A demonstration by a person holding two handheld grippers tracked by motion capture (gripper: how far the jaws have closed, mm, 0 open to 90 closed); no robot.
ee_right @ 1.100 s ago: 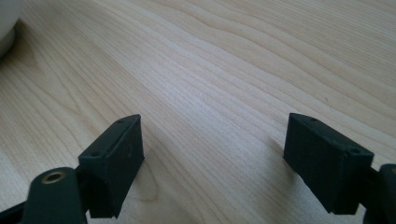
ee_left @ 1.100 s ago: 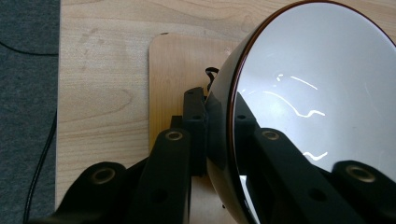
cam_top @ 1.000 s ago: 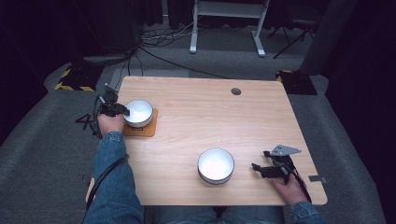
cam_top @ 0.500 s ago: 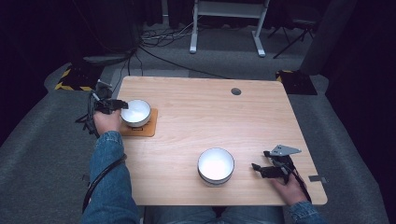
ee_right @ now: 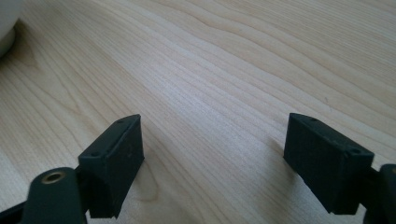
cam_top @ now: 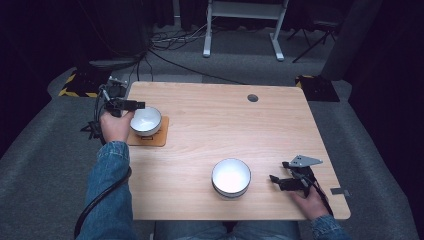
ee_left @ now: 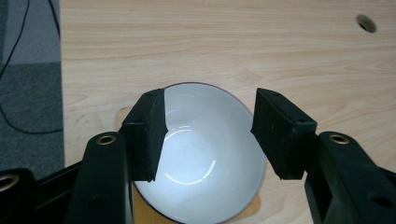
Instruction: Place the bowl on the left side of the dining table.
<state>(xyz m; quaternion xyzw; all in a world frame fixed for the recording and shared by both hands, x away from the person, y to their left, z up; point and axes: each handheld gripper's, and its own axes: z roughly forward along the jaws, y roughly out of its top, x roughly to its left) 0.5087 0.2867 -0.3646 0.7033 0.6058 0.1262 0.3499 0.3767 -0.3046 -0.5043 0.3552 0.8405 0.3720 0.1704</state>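
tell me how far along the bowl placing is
Done: one white bowl sits on the brown coaster. In hand: the left gripper has just opened, nothing between its pads. Left: the second bowl stands on bare table beside the open right gripper.

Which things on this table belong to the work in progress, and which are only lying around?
In the job:
- white bowl on the brown coaster
- left gripper, jaws just been opening, above that bowl, nothing between its pads
- second white bowl, near the front edge

Lying about:
- right gripper, open, low over the bare table
- cable hole
- cables on the floor
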